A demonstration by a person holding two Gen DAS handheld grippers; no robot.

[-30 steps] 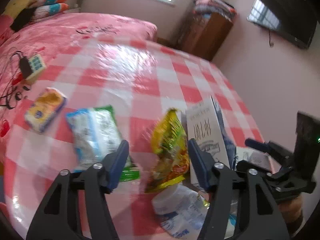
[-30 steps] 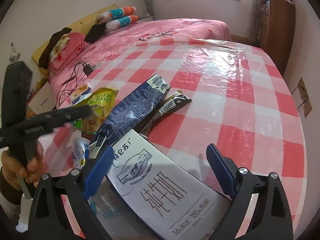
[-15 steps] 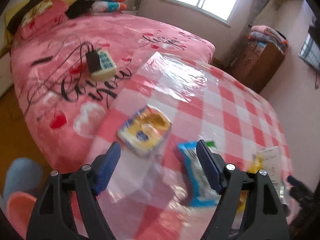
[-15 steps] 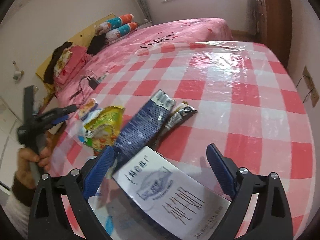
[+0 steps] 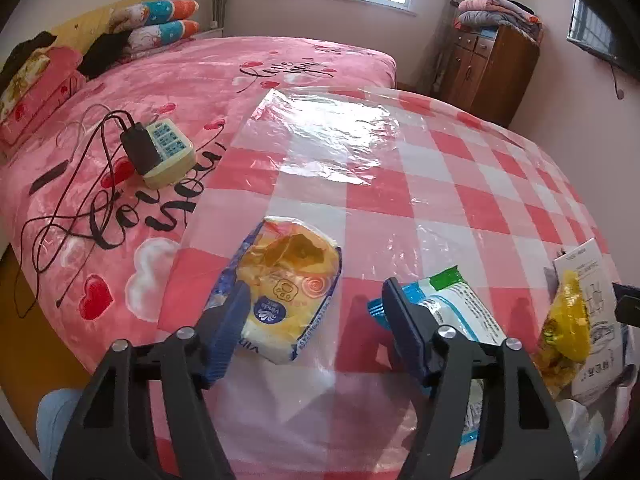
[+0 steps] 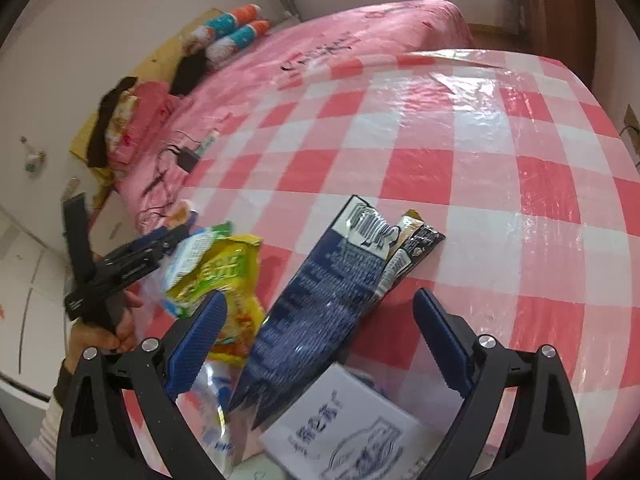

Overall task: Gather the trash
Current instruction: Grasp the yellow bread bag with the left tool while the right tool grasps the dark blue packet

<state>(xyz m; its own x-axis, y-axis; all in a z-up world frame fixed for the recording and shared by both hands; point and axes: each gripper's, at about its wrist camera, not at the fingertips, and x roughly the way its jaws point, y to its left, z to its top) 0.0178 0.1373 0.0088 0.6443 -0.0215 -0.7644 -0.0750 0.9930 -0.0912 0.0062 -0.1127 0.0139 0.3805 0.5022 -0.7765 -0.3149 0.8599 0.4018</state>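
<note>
The yellow bread packet (image 5: 290, 286) lies flat on the checked bench (image 5: 400, 184), close to its edge toward the bed (image 5: 168, 80). It sits just ahead of the left tool (image 5: 314, 304), partly behind that tool's left-hand finger. The left tool's jaws have just been closing, yet they stand half wide, with only bare cloth between the tips and neither pad on the packet. Behind its right-hand finger lies a blue and white wrapper (image 5: 448, 304), and farther to that side a yellow snack bag (image 5: 566, 340) against a white carton (image 5: 592, 316).

The right tool (image 6: 320, 320) stands wide and grips nothing. Between its fingers lies a dark blue pouch (image 6: 320, 308), touching neither pad, with a slim black sachet (image 6: 416, 252) beside it. A white box (image 6: 340, 428) lies low between its arms. A power strip (image 5: 168, 152) with a black plug rests on the bed, well apart from the left tool.
</note>
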